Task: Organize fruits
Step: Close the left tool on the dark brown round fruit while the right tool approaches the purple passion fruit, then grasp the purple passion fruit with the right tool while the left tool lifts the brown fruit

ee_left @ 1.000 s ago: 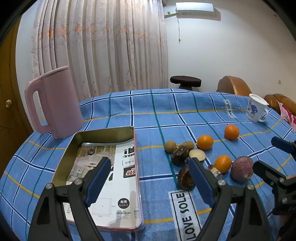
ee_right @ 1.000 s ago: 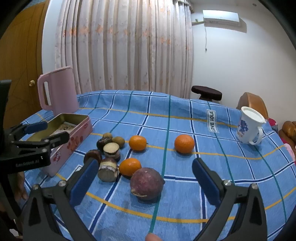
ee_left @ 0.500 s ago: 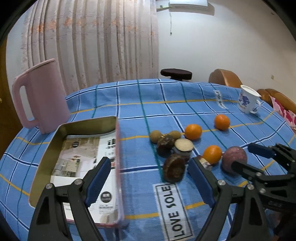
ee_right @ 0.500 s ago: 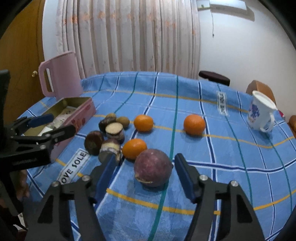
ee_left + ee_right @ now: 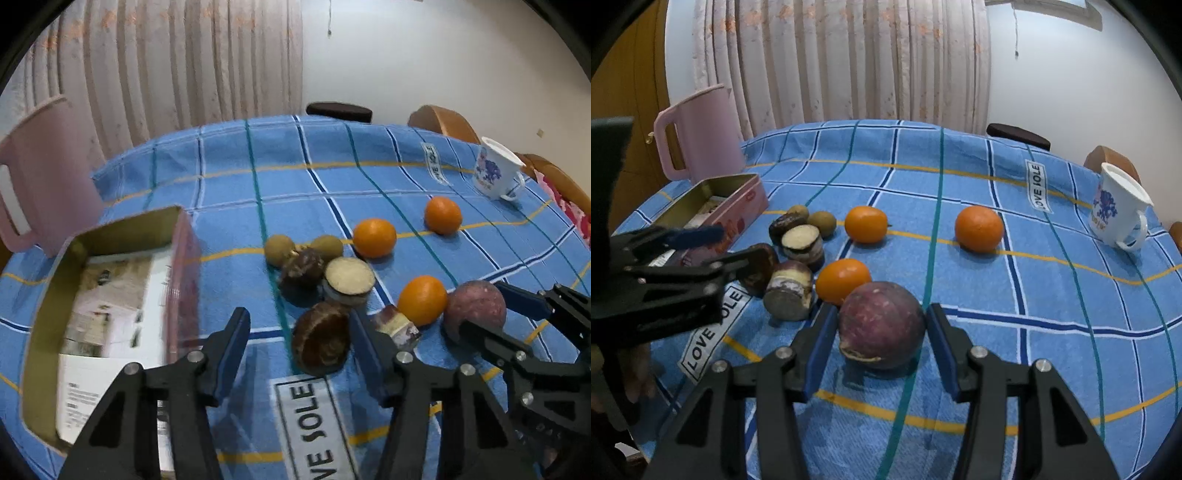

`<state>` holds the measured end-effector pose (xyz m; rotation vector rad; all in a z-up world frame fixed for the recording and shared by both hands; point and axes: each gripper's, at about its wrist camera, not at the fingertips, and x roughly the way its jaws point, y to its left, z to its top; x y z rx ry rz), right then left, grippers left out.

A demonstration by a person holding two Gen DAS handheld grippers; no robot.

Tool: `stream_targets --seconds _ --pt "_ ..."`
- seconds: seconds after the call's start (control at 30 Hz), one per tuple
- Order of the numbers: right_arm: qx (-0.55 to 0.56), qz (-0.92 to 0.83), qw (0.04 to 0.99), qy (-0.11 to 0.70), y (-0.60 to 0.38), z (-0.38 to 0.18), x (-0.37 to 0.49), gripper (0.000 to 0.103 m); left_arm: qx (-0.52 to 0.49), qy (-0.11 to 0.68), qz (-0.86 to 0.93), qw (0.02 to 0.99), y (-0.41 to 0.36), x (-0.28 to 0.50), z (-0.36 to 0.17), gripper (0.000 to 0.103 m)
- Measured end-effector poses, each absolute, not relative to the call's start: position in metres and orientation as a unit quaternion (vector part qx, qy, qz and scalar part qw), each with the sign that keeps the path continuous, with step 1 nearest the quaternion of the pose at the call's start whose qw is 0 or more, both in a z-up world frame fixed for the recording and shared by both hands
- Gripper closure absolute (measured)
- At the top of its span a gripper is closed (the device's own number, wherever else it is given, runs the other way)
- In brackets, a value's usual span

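Observation:
Fruit lies on a blue checked tablecloth. A round purple fruit (image 5: 882, 325) sits between the pads of my right gripper (image 5: 882, 334), whose jaws stand close on both sides of it; it also shows in the left wrist view (image 5: 474, 308). Three oranges (image 5: 843, 280) (image 5: 866, 224) (image 5: 979, 228) lie beyond it. My left gripper (image 5: 299, 341) is open around a dark brown fruit (image 5: 322, 342), its right pad close beside it. Cut brown pieces (image 5: 349, 278) and two small tan fruits (image 5: 279, 250) lie behind. An open pink tin (image 5: 181, 266) stands at the left.
A pink jug (image 5: 698, 133) stands behind the tin at the far left. A white mug with blue print (image 5: 1117, 206) stands at the right edge. Chairs and a dark stool (image 5: 338, 110) are beyond the table; curtains hang behind.
Both grippers have moved forward and down. The right jaws have narrowed around the purple fruit. The left gripper has shifted right from over the tin to the dark brown fruit.

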<state>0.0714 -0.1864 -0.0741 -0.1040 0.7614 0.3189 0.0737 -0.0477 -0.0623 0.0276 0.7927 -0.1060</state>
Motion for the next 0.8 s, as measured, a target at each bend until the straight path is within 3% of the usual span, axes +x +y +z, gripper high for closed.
stream_targets --seconds 0.17,0.23,0.27,0.4,0.8 --pt "-0.049 0.155 0.915 0.37 -0.186 -0.074 0.071 0.05 0.027 0.378 -0.046 0.924 -0.054 0.078 -0.064 0.046" --pt "-0.049 0.155 0.915 0.37 -0.186 -0.074 0.071 0.05 0.02 0.379 -0.061 0.923 -0.055 0.08 -0.064 0.059" --pt "-0.05 0.155 0.915 0.369 -0.186 -0.074 0.071 0.05 0.006 0.381 -0.078 0.921 -0.055 0.079 -0.064 0.072" --pt "-0.046 0.156 0.917 0.364 -0.187 -0.074 0.069 0.051 0.032 0.371 -0.075 0.925 -0.062 0.073 -0.063 0.072" --pt "-0.041 0.156 0.924 0.347 -0.189 -0.069 0.064 0.057 -0.013 0.35 -0.103 0.931 -0.045 0.055 -0.054 0.072"
